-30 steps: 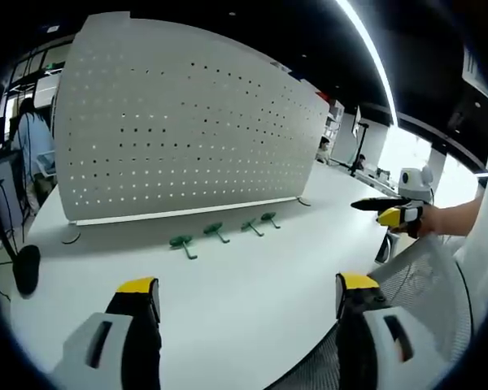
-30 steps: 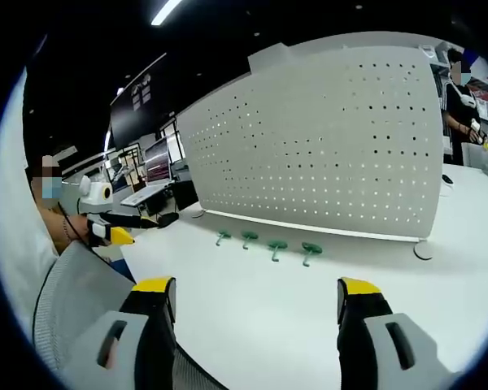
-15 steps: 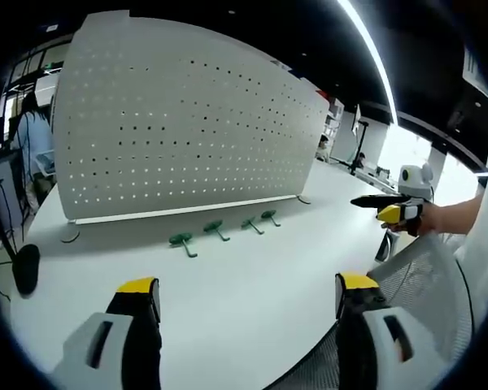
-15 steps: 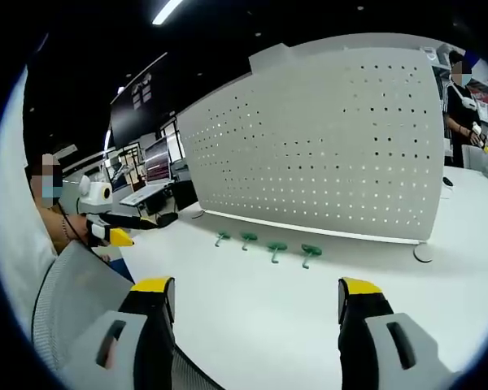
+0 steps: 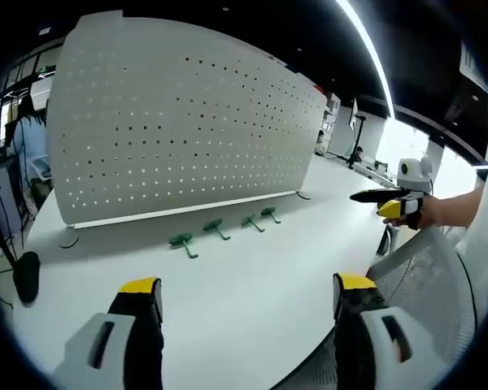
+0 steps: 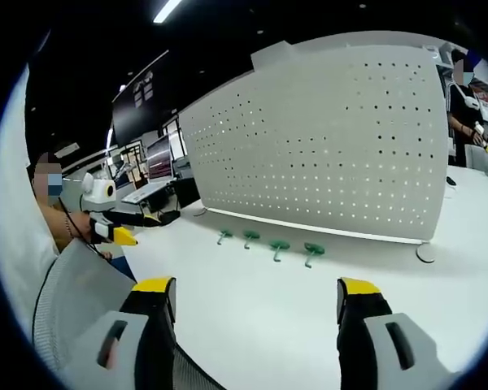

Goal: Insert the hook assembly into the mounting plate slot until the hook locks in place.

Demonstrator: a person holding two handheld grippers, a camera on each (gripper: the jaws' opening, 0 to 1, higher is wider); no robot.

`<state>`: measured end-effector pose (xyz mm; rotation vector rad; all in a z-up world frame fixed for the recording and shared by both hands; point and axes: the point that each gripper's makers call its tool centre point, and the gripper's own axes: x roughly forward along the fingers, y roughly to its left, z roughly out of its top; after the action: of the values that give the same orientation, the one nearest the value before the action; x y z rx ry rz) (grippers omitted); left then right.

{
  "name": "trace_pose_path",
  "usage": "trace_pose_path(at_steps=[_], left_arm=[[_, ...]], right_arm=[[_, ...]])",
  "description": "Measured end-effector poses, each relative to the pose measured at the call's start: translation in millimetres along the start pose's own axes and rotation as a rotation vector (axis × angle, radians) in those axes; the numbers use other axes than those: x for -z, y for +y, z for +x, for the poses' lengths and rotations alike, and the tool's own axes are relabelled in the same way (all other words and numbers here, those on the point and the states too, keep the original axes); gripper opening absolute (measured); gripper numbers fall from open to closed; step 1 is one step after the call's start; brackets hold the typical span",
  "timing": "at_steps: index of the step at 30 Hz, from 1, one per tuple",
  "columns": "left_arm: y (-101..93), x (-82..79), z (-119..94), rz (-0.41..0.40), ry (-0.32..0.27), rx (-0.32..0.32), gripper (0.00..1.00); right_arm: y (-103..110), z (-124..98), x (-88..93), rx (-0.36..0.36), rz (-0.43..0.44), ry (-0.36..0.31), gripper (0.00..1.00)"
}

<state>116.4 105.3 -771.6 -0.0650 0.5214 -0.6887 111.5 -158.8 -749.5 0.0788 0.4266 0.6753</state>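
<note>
A white perforated mounting plate (image 5: 179, 122) (image 6: 325, 138) stands upright on the white table (image 5: 252, 268). Several green hooks lie in a row on the table in front of it, from one end hook (image 5: 181, 241) (image 6: 312, 250) to the other end hook (image 5: 269, 214) (image 6: 223, 236). My left gripper (image 5: 246, 284) is open and empty, well short of the hooks; it also appears as the left gripper (image 6: 126, 231) at the left edge of the right gripper view. My right gripper (image 6: 256, 286) is open and empty too, and the left gripper view shows this right gripper (image 5: 390, 203) held at the right.
A grey mesh chair back (image 5: 423, 276) (image 6: 73, 292) sits close under the grippers at the table's near edge. A black object (image 5: 24, 276) lies at the table's left end. The plate's round foot (image 6: 425, 252) rests on the table. A person (image 6: 468, 89) stands behind.
Both views have shifted slightly with the hands. The hooks and the plate lie as before, and both grippers stay open.
</note>
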Motion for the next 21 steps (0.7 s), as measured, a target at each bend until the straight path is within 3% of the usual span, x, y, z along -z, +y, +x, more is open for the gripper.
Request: trace_pose_path(at_steps=[21], left_arm=[[17.6, -10.6, 21, 0.094, 0.087, 0.067, 0.87]], right_arm=[[3, 4, 0.6, -0.018, -0.006, 0.02, 0.74]])
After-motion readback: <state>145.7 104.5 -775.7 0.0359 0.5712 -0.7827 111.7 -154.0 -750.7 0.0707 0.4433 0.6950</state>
